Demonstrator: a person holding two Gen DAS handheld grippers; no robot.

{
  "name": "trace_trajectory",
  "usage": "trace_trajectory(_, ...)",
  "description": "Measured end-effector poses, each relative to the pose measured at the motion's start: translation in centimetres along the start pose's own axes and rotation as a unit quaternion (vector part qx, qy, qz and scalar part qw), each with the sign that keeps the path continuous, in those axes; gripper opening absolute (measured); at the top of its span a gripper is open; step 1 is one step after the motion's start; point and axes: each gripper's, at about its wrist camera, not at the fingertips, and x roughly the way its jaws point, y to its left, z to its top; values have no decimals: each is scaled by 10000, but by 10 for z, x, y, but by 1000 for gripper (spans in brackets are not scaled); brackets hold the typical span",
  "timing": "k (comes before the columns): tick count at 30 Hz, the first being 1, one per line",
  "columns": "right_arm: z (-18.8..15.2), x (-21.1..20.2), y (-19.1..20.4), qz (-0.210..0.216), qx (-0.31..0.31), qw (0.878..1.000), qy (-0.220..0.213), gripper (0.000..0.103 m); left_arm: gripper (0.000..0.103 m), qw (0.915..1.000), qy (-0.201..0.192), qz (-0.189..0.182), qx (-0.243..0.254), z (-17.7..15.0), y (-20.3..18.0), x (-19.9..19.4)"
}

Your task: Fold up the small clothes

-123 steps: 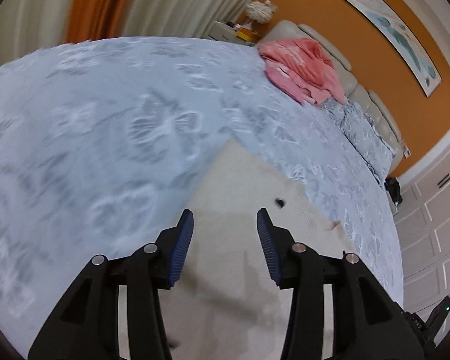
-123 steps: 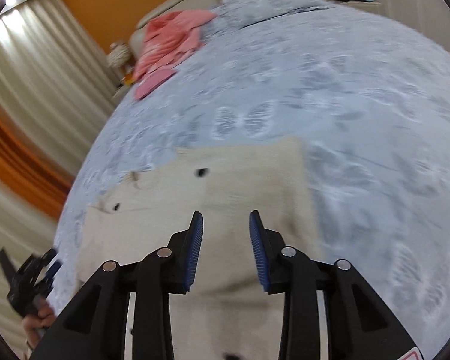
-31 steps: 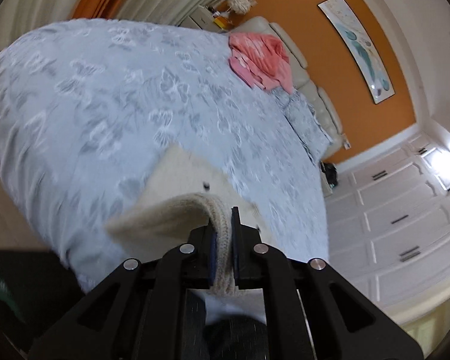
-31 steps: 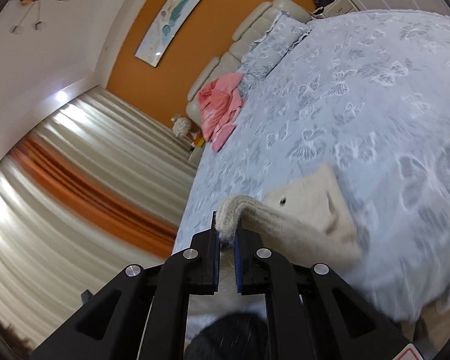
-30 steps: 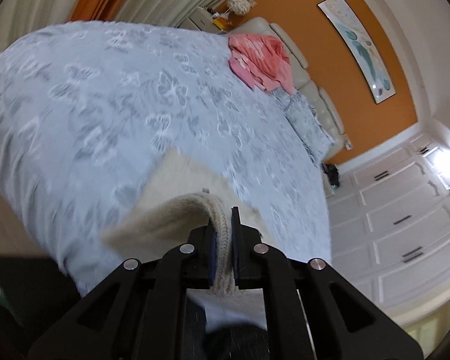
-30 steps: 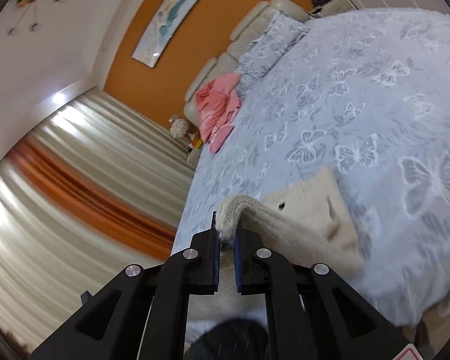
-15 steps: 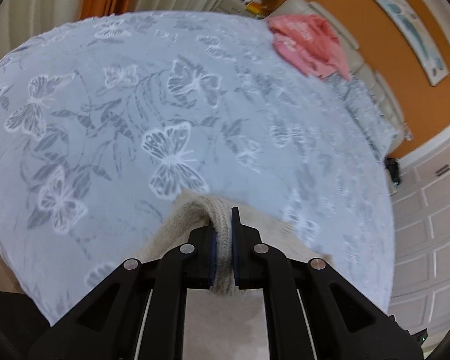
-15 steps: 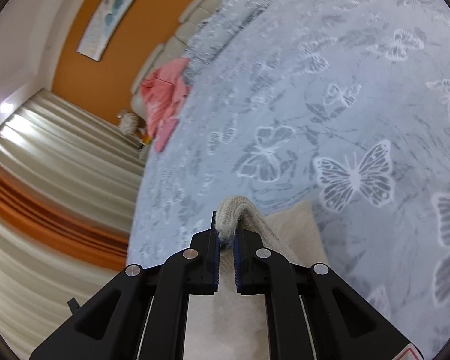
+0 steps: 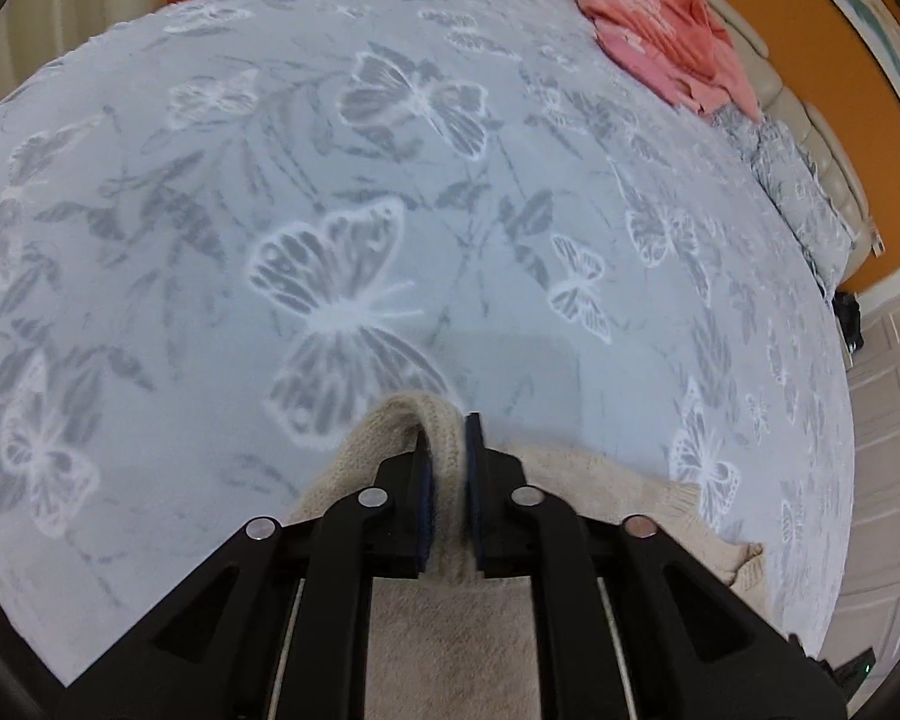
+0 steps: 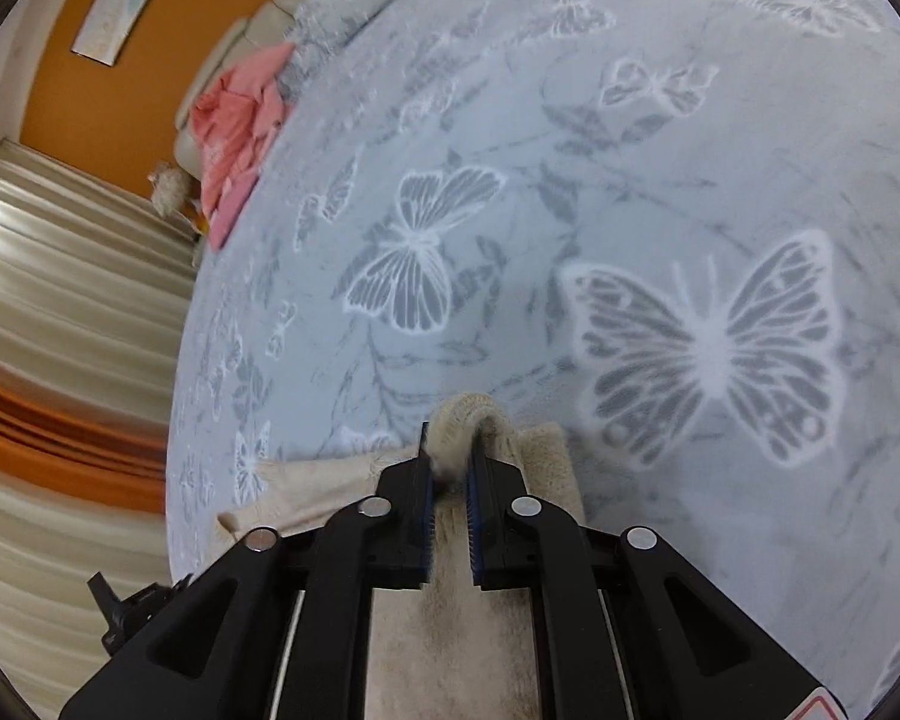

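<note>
A small cream knit garment lies on the bed, and its edge is pinched up in both grippers. My left gripper is shut on a fold of the cream knit, low over the bedspread. My right gripper is shut on another fold of the same garment, also close to the bed. The garment spreads under and behind both grippers; most of it is hidden by the gripper bodies.
The bed has a pale blue-grey butterfly bedspread. A pile of pink clothes lies at the far end by the beige headboard; it shows in the right wrist view too. Curtains hang beyond the bed's edge.
Both grippers closed on the cream garment's edge, lifted it high, and have now come down and forward close to the bedspread, still holding the knit.
</note>
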Motion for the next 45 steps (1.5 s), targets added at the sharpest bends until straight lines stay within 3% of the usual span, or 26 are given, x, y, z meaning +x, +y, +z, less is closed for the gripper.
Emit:
trace_trajectory(2,4,-9,8,70,-34,10000,13,13,13,9998,71,-118,108,3,-2,-1)
trace_trajectory(4,1,-36,20,114,-171,9994,-267,41,18,9987,51,-504,64,6,1,-19)
trace_trajectory(5,-4,-56,25,65,-279,9982,-533,68,25,9972,-36,-741,-39,6,7,-33)
trace_trajectory(6,-12,-76,26,102,-376,9963,-767,79,48,9967,-219,-779,-91,4,13,-48)
trace_trajectory(7,-20,-92,25,154,-449,9948,-900,79,66,9965,-435,-712,-85,0,19,-65)
trace_trajectory(9,-40,-117,17,118,-496,9951,-843,79,72,9965,-709,-429,119,-14,39,-100)
trace_trajectory(12,-83,-138,-16,80,-255,9985,-476,79,73,9981,-471,-355,191,-45,71,-120)
trace_trajectory(14,-113,-137,-40,-82,34,9999,-114,79,73,9994,-154,-302,80,-68,89,-121)
trace_trajectory(18,-145,-118,-65,12,554,9968,575,79,73,9982,462,-241,-307,-116,110,-107)
trace_trajectory(23,-151,-88,-46,180,462,9925,1114,79,71,9902,796,-470,-1048,-130,122,-87)
trace_trajectory(24,-149,-82,-43,147,515,9919,1154,79,62,9894,759,-478,-1144,-128,121,-87)
trace_trajectory(25,-146,-77,-42,139,562,9916,1156,78,40,9887,770,-601,-1139,-127,119,-86)
trace_trajectory(26,-144,-76,-39,176,561,9921,1105,55,35,9882,832,-656,-1109,-124,116,-86)
trace_trajectory(27,-140,-77,-35,179,472,9937,1001,8,25,9889,796,-576,-1114,-121,113,-89)
trace_trajectory(30,-132,-103,-21,294,269,9977,549,9,18,9904,570,-687,-1051,-108,110,-112)
trace_trajectory(32,-131,-135,-9,150,-178,9996,153,8,18,9919,461,-727,-939,-101,110,-131)
trace_trajectory(34,-131,-147,-7,-55,-427,9991,66,8,18,9918,538,-663,-946,-103,113,-134)
trace_trajectory(39,-145,-107,-58,-827,-319,9937,680,8,18,9912,877,-159,-983,-130,133,-100)
trace_trajectory(42,-147,-109,-76,-631,-2,9956,694,9,18,9947,653,-45,-792,-136,130,-101)
trace_trajectory(45,-149,-109,-68,-711,-329,9923,955,14,19,9969,622,87,-484,-133,120,-105)
